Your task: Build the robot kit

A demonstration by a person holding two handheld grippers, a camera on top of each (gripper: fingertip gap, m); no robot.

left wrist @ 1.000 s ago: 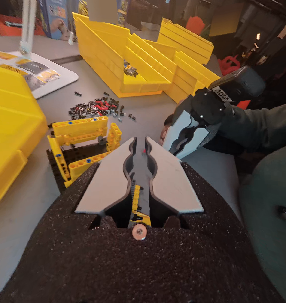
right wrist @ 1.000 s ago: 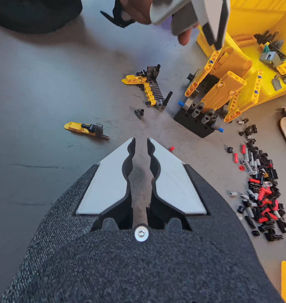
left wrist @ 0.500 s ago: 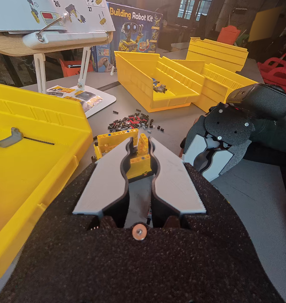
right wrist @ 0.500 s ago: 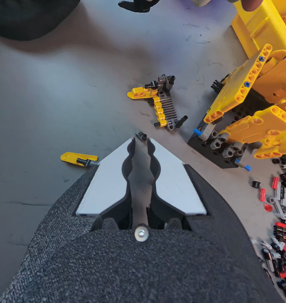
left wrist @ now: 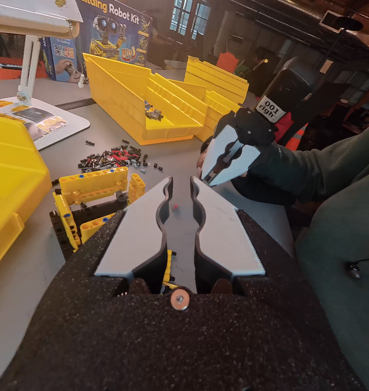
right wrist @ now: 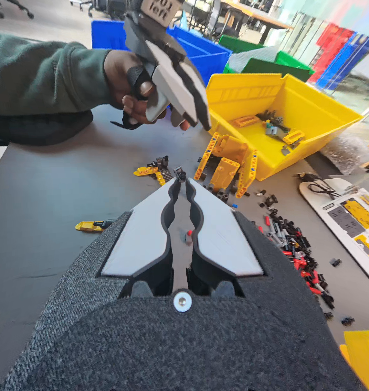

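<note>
My right gripper (right wrist: 181,179) has its tips pinched on a small dark connector (right wrist: 180,174), lifted clear of the grey table (right wrist: 52,190) so the piece stands free in front of the lens. My left gripper (left wrist: 181,181) is empty, fingers parted, raised over the table with a tiny red pin (left wrist: 175,206) lying loose on the surface below the gap. In the right view it hangs above the yellow model (right wrist: 226,167), near but not touching it.

The model stands just beside a yellow bin (right wrist: 285,110) that holds a few spare parts, probably to keep them within reach. A scatter of black and red pins (right wrist: 293,243) lies to the model's right, spread flat, which I judge makes single pieces easier to pick. A short tracked piece (right wrist: 158,172) with a yellow tip lies just past my right tips, and a second yellow piece (right wrist: 90,226) sits well apart to the left.

An instruction sheet (right wrist: 353,218) lies at the table's edge, and a blue kit box (left wrist: 107,36) stands behind the bins. Both carry print, and each gripper bears a small label; I leave the wording aside.
</note>
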